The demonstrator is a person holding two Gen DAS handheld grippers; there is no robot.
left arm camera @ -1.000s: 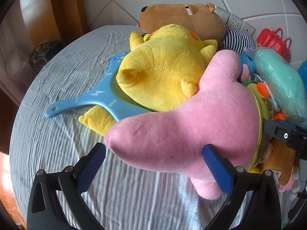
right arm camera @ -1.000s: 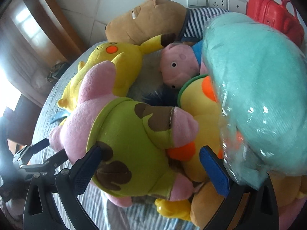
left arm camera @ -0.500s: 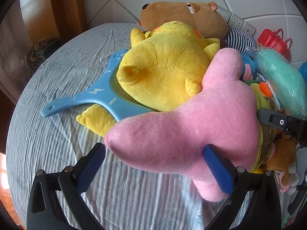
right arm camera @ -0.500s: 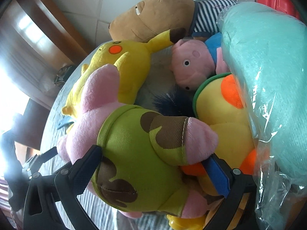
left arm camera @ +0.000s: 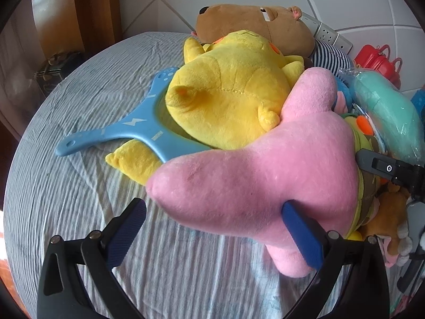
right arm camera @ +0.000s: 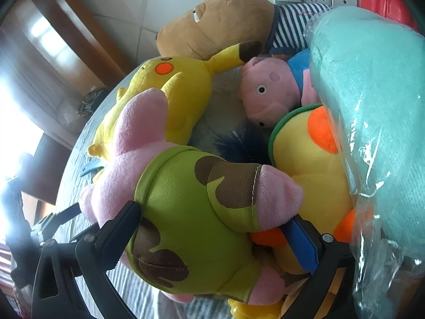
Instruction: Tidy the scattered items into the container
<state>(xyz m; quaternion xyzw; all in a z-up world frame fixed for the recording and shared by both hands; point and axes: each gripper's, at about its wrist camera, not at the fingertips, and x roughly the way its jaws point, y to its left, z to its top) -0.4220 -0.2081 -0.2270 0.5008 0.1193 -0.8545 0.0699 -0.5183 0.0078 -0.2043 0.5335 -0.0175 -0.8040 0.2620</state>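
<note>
Tidying looks barely begun, by judgement: no container in either view, toys all heaped on the striped bedsheet [left arm camera: 79,212]. L to R in the left wrist view: blue plastic frame [left arm camera: 127,130] under the yellow plush [left arm camera: 228,101], brown plush [left arm camera: 255,24] behind, pink star plush [left arm camera: 265,180] in front, teal bagged plush [left arm camera: 385,117] far R. Left gripper [left arm camera: 220,228] spread wide, straddling the star's pointed arm; R pad touches plush, L pad apart, no clamp yet. Right gripper [right arm camera: 212,236] also wide, around the star's green shorts [right arm camera: 191,212]; both pads touch fabric, not squeezed. Pig plush [right arm camera: 273,98] and orange-yellow plush [right arm camera: 313,154] just beside. Everything left to move.
</note>
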